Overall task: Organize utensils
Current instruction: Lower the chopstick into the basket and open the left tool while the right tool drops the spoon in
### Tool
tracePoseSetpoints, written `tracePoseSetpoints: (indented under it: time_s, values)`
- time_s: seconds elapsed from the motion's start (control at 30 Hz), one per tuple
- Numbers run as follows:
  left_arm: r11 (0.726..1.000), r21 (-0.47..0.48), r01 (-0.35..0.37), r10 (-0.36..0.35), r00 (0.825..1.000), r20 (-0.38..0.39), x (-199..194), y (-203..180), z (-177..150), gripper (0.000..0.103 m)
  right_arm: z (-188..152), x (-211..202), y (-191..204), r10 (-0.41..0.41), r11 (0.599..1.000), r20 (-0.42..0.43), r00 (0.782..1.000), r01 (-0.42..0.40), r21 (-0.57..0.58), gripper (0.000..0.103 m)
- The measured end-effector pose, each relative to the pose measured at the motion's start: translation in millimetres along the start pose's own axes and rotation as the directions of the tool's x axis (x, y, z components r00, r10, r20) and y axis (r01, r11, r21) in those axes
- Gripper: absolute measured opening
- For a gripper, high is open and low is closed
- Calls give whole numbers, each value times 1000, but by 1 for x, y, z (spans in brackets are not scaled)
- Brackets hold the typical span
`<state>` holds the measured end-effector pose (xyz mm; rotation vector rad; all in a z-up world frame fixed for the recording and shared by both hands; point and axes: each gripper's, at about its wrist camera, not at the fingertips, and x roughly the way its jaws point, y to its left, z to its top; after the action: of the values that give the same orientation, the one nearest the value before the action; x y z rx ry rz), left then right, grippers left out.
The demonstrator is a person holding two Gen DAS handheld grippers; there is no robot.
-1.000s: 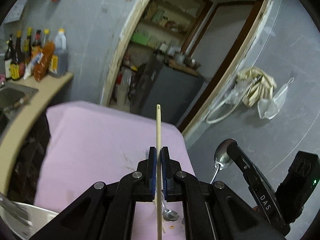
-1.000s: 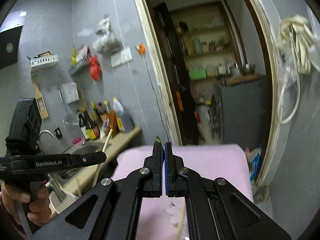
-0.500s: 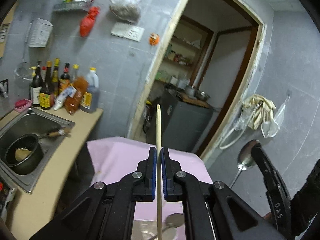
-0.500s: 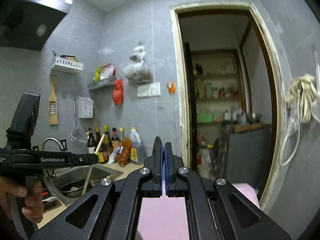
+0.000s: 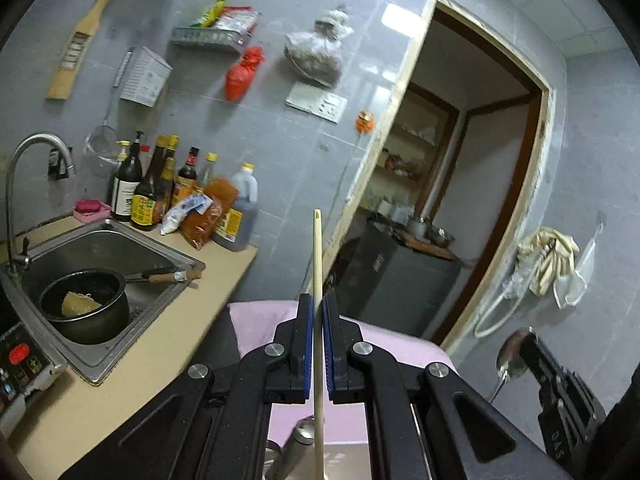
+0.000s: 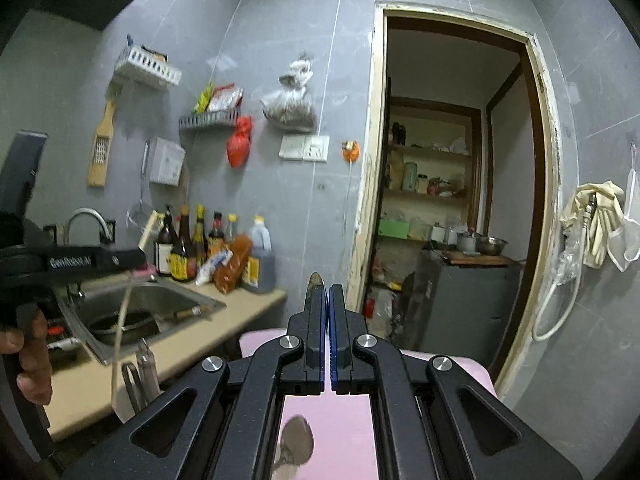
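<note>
Grey kitchen walls behind; my left claw (image 5: 317,344) pinches a wooden chopstick (image 5: 317,264) at mid-length, upright. It looks light, stiff and slippery. My right claw (image 6: 325,332) is closed on a metal spoon (image 5: 509,359).

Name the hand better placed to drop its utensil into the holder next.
Left, probably. The left gripper has its jaws shut on a chopstick hanging just above the utensil holder by the counter. The right gripper, shut on a spoon, sits farther over the pink cloth.
</note>
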<state>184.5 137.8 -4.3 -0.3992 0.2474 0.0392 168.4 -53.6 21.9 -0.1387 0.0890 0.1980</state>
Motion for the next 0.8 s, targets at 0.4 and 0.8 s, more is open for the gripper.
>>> tracePoseSetpoints:
  time_s: [0.4,0.8]
  values:
    - [995,21,-98,96,992,86,7,2,-36,5,-38,23,22,5,999,-103,995,-9,-44,2]
    - [978,143,-155,133,980,149,1,-17,-68,5,-58,28,32,24,997,-137,990,-34,-71,2]
